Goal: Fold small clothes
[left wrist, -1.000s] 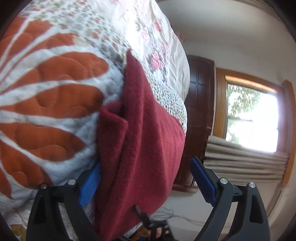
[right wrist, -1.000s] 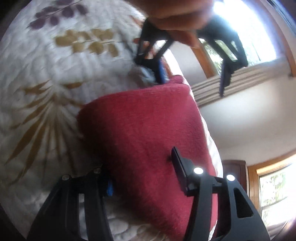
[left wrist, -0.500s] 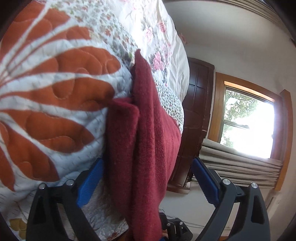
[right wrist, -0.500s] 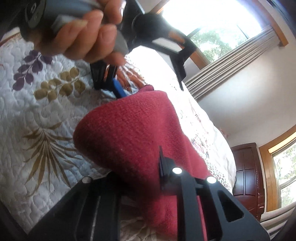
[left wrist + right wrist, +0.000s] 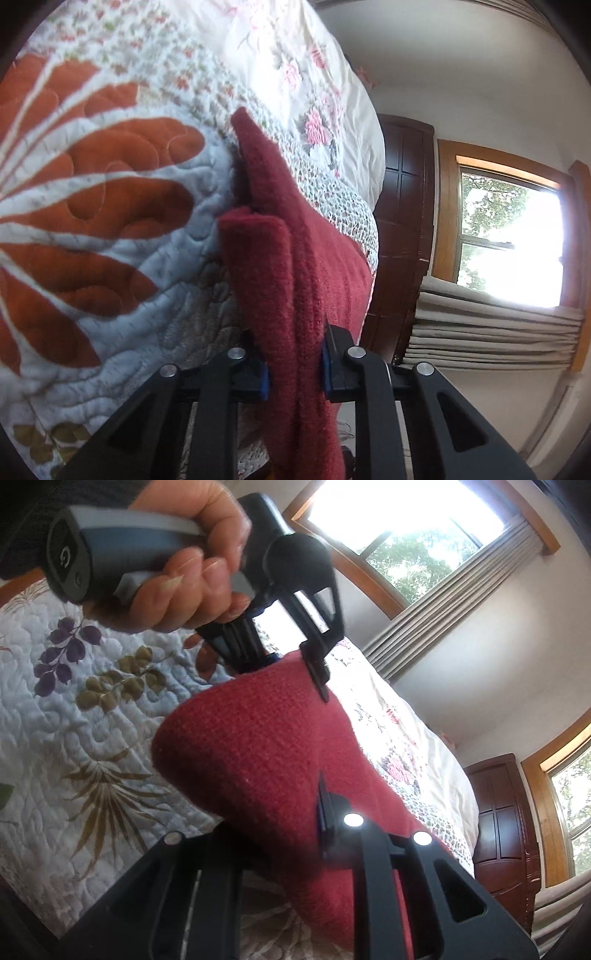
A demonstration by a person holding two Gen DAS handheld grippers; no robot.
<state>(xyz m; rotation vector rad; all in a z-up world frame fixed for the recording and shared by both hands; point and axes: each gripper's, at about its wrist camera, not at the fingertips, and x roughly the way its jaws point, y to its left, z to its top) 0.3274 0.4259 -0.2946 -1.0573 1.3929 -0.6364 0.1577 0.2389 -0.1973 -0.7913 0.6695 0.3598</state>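
Note:
A dark red fleece garment lies partly folded on a quilted bedspread. My left gripper is shut on a near edge of the red garment, cloth pinched between its blue pads. In the right wrist view the same red garment is lifted in a hump off the quilt. My right gripper is shut on its near corner. The left gripper, held by a person's hand, grips the far corner.
The floral quilt covers the bed, with a white flowered cover farther back. A dark wooden wardrobe stands past the bed edge. Windows with wooden frames and pleated curtains are behind.
Both grippers went from open around the garment's edges to shut on them. The red garment now rises off the quilt between them.

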